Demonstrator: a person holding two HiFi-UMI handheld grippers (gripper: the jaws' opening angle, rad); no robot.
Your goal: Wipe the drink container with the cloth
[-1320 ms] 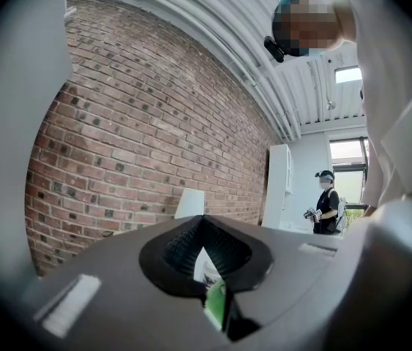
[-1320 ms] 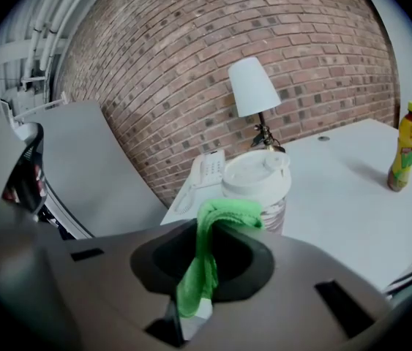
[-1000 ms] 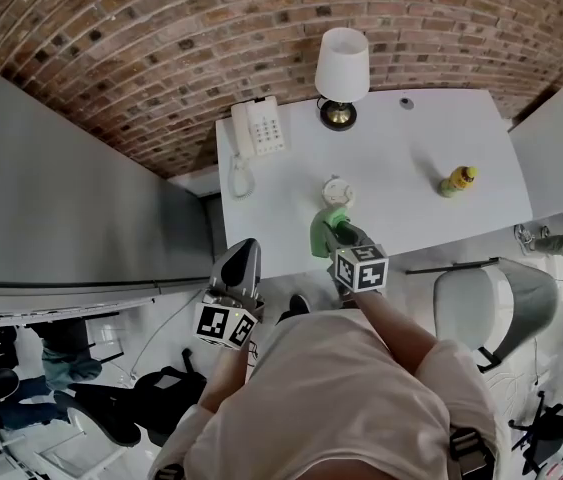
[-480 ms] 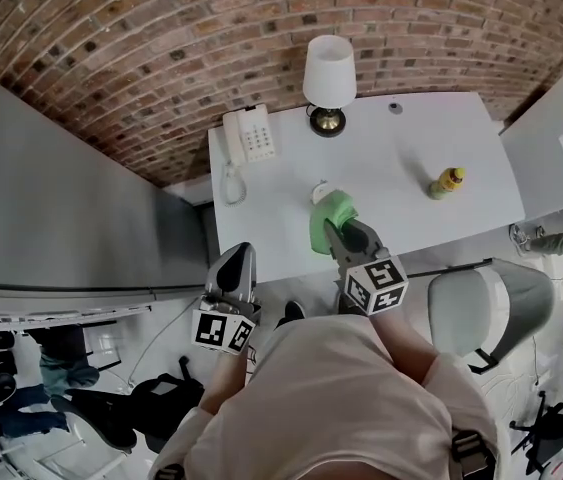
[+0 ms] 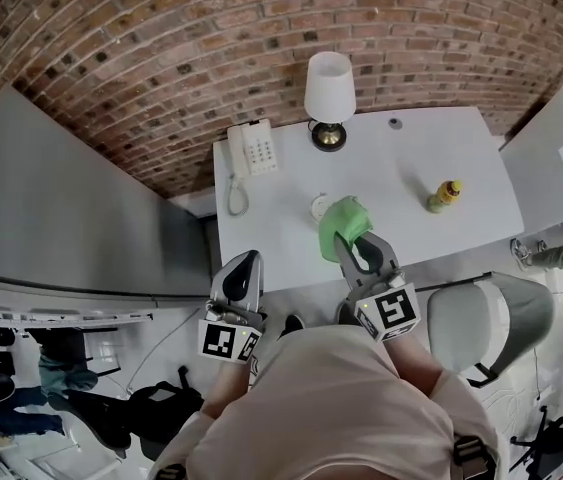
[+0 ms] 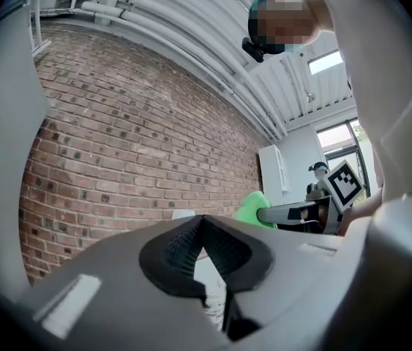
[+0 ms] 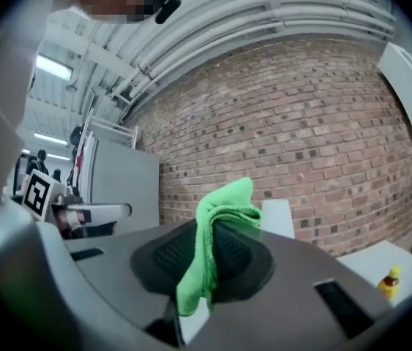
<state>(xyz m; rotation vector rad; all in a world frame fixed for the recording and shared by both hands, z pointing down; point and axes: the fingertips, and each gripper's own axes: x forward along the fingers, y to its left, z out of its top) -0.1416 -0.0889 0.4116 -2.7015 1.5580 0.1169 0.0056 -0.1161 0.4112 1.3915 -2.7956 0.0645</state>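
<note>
Behind the desk, a brick wall (image 5: 211,38) filled the top of the head view. Below it stood the white table (image 5: 401,158), with a pale chair (image 5: 481,313) at its near right side. A lamp (image 5: 329,86) with a white shade stood at the back edge of the table, and a white telephone (image 5: 256,148) lay at the back left corner.

The left gripper (image 5: 241,273) hung low, off the near left edge of the table. In its own view the jaws were pressed together with nothing between them (image 6: 203,229). The right gripper (image 5: 357,240) was over the near middle of the table, clamped on the green cloth (image 5: 342,224). In its own view the cloth (image 7: 224,199) stood up out of the jaws as a folded bunch, and one loose end hung down in front. The drink container, a small yellow bottle (image 5: 442,195), stood upright toward the right of the table, well apart from the cloth and not touched. A small round white object (image 5: 322,206) lay just beside the cloth.

I judged that wiping had not begun. The bottle looked light and nothing steadied it, so a sideways push from the cloth could tip it or slide it toward the table edge. Also, the cloth seemed held only at a fold, so rubbing could pull it out of the jaws.
</note>
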